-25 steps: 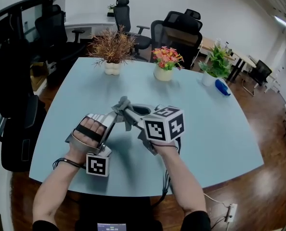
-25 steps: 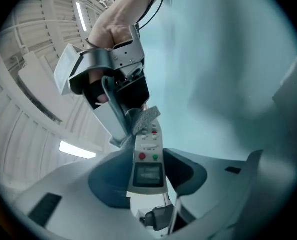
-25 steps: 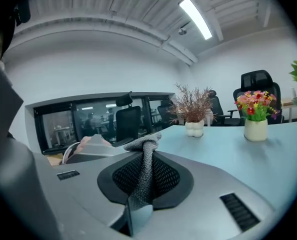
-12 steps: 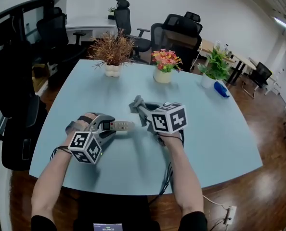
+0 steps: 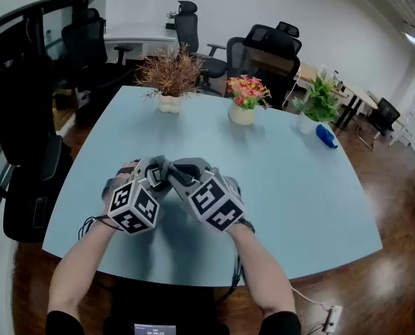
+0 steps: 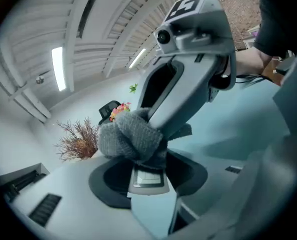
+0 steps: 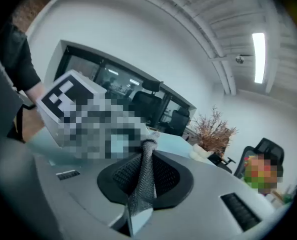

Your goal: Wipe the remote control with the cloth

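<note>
Two tongs meet above the table's near edge, left gripper clamped on the remote control, right gripper pinching the cloth (grey, bunched) — cloth against the remote's far end.

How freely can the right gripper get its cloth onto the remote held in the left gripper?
Yes, it seems so: the right gripper, shut on the cloth, appears to have it bunched against the far end of the remote, which the left gripper holds. Nothing stands between them.

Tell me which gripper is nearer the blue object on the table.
Right. The blue object lies far right; the right gripper is down-left of it in the head view, and the left gripper even farther left.
</note>
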A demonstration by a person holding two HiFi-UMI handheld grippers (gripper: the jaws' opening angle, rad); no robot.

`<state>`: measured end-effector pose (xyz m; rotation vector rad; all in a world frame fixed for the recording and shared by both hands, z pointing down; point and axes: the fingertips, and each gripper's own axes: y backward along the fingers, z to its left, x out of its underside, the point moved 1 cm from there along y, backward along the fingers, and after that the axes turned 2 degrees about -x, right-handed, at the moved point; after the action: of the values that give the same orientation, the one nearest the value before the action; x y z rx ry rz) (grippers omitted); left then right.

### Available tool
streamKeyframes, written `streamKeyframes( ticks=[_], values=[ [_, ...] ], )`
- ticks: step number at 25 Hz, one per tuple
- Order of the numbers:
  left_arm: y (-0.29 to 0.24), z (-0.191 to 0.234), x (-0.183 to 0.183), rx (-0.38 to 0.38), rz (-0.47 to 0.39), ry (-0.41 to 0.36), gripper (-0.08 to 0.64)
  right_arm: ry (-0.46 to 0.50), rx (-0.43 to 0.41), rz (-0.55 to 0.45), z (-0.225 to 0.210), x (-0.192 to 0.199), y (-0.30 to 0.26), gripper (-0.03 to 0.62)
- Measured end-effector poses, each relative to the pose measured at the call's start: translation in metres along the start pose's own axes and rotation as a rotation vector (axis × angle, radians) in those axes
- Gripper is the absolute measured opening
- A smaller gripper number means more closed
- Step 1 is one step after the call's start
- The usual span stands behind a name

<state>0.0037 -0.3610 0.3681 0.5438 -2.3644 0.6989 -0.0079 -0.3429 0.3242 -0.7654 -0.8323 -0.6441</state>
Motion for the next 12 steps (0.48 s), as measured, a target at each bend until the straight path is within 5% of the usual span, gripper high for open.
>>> streamKeyframes(
  ticks=[5,8,12],
  values=[
    [0.007,0.006,-0.001,-0.057,-0.023,0.002,0.190,-0.179,0.140,0.000,-0.047,0.016,0.017,0.029],
    [0.008,0.009,0.002,-0.081,-0.009,-0.014,0.189,-0.134,0.095,-0.046,-0.031,-0.002,0.013,0.029],
    [0.016,0.012,0.000,-0.189,-0.014,-0.173,0.189,-0.100,0.084,-0.016,-0.022,-0.001,0.005,0.029]
  ],
)
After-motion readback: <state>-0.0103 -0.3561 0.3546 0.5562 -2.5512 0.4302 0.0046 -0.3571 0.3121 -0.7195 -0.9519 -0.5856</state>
